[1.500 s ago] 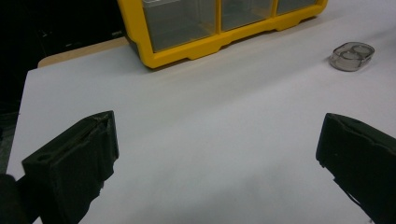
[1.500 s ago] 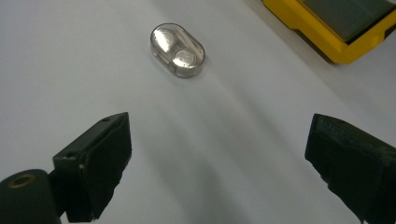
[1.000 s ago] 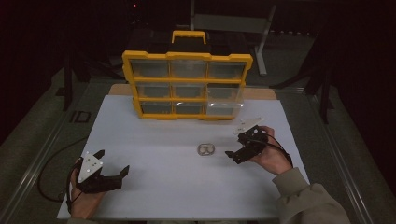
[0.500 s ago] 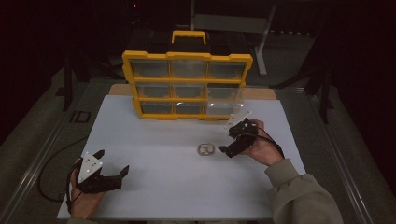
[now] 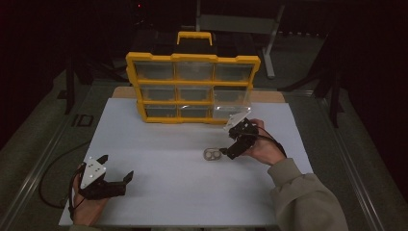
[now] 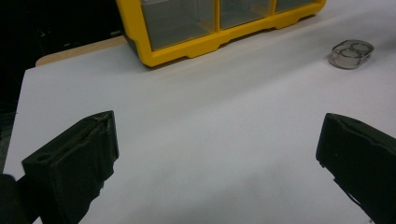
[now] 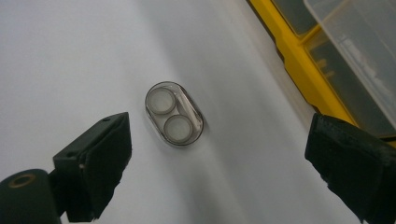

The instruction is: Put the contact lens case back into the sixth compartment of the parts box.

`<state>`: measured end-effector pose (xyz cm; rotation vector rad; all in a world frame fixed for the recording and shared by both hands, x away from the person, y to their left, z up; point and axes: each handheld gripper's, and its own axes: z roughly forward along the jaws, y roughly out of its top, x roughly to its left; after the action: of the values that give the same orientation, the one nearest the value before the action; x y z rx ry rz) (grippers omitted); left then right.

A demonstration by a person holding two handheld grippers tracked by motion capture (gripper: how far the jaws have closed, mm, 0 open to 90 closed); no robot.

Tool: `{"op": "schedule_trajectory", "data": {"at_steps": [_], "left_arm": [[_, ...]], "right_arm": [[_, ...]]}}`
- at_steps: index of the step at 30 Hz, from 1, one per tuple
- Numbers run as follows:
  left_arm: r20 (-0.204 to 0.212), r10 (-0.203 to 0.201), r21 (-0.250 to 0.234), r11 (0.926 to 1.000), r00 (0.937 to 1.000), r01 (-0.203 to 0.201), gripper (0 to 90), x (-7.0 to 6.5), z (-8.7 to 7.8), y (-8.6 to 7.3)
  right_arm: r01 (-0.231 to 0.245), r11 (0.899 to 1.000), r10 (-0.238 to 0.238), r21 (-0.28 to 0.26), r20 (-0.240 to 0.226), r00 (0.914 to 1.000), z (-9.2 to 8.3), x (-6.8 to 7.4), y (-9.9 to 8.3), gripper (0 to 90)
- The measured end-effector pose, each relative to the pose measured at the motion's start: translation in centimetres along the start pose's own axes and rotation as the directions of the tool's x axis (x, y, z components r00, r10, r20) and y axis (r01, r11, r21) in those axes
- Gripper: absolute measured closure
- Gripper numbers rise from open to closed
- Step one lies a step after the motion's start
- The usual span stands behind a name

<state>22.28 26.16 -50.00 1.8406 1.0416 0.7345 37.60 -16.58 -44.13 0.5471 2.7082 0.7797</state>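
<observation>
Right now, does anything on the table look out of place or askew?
One clear drawer at the lower right of the yellow organizer sticks out past its neighbours. A small clear two-well case lies alone on the white sheet, before the open right hand-held gripper.

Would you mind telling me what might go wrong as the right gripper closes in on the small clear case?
The clear case is small, low and smooth, lying flat on the white table; the open right gripper may pinch it off-centre and flick it away. The case lies lengthwise between the jaws, so the grip could be unsteady. The protruding clear drawer of the yellow organizer is close, so a lift might knock it.
</observation>
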Motion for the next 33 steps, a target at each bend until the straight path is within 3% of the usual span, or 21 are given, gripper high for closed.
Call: {"op": "schedule_trajectory", "data": {"at_steps": [13, 22, 33], "left_arm": [[0.004, 0.000, 0.003, 1.0000, 1.0000, 0.000, 0.0, 0.0, 0.1, -0.1], [0.006, 0.004, 0.007, 1.0000, 1.0000, -0.004, 0.0, 0.0, 0.2, -0.1], [0.004, 0.004, 0.005, 1.0000, 1.0000, -0.004, 0.0, 0.0, 0.1, -0.1]], "right_arm": [[0.026, 0.999, -0.025, 0.043, -0.017, 0.9995, 2.1, -0.4, 0.2, 7.3], [0.043, 0.995, -0.038, 0.085, -0.060, 0.9974, 3.9, -0.3, 0.5, 7.3], [0.055, 0.985, -0.050, 0.162, -0.039, 0.9980, 6.4, -0.1, 0.6, 8.0]]}}
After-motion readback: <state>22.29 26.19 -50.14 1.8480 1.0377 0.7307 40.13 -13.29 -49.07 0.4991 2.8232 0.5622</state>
